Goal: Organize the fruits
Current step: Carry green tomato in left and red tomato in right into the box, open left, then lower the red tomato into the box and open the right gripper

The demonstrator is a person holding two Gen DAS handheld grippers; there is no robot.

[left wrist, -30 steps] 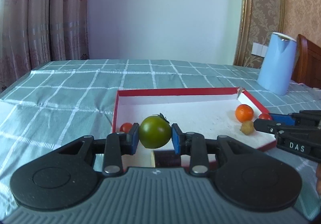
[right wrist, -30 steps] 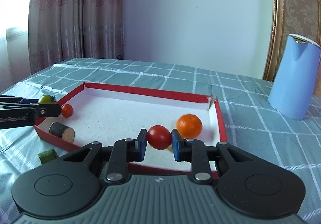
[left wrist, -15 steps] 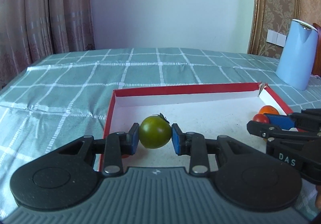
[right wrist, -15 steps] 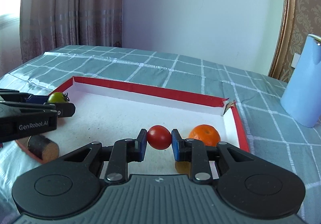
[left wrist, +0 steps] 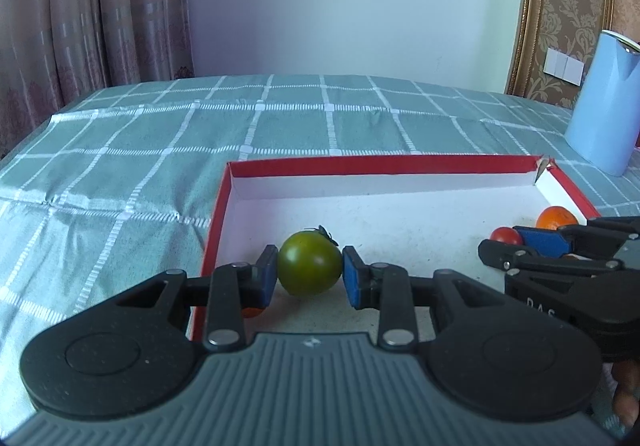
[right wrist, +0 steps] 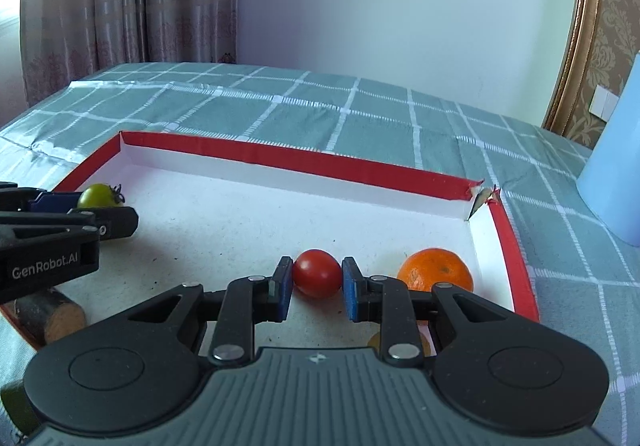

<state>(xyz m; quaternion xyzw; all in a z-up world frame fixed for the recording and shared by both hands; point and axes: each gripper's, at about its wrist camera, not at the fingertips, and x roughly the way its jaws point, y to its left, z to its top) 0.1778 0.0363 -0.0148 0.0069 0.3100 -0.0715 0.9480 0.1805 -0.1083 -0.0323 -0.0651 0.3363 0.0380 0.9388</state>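
My left gripper (left wrist: 309,275) is shut on a green tomato (left wrist: 309,263) and holds it over the left part of a shallow red-rimmed white tray (left wrist: 360,164). My right gripper (right wrist: 317,283) is shut on a small red tomato (right wrist: 317,273) over the right part of the same tray (right wrist: 280,160). An orange (right wrist: 436,270) lies in the tray's right corner, just right of the red tomato. In the right wrist view the left gripper (right wrist: 98,206) and its green tomato (right wrist: 96,195) show at the left edge. The right gripper (left wrist: 510,242) with the red tomato (left wrist: 505,235) shows at the right of the left wrist view.
A light blue jug (left wrist: 604,102) stands on the green checked tablecloth (left wrist: 160,150) beyond the tray's right corner. A dark cylindrical piece with an orange cut end (right wrist: 48,316) lies at the tray's near left. A small yellowish item (right wrist: 378,340) sits under my right gripper.
Both grippers have moved forward over the tray and tilted lower, each still holding its tomato. The tray and the orange look nearer.
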